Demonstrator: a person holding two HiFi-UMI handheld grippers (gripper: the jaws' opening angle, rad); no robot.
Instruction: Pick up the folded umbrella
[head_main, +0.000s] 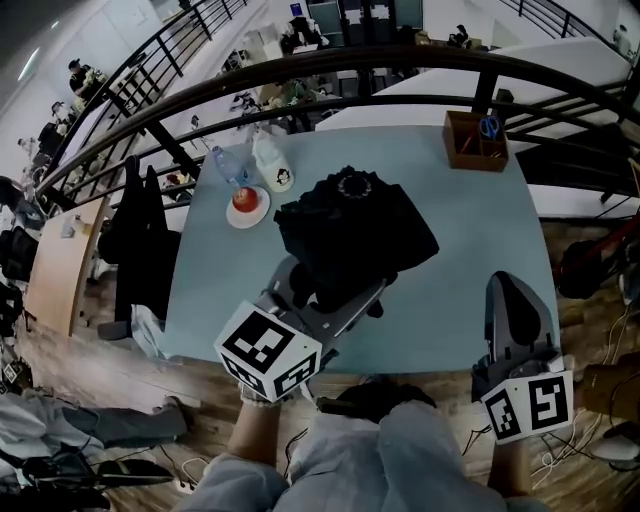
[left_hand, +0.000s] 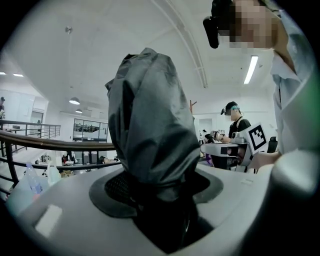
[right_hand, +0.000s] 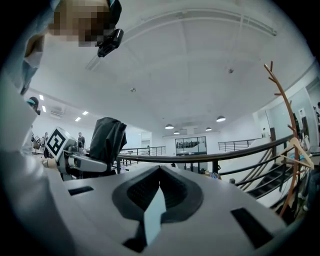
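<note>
The folded umbrella (head_main: 355, 225) is a black fabric bundle held above the pale blue table (head_main: 470, 230). My left gripper (head_main: 325, 290) is shut on its lower end. In the left gripper view the umbrella (left_hand: 150, 125) rises upright out of the left gripper (left_hand: 156, 197), and its grey-black folds fill the middle of that view. My right gripper (head_main: 512, 295) is at the table's front right, apart from the umbrella. Its jaws are shut with nothing in them. From the right gripper (right_hand: 159, 186) the umbrella (right_hand: 106, 140) shows off to the left.
A wooden box (head_main: 475, 140) with scissors stands at the table's back right. A plate with a red apple (head_main: 247, 205), a water bottle (head_main: 228, 165) and a white jug (head_main: 272, 165) sit at the back left. A dark railing (head_main: 300, 80) runs behind the table.
</note>
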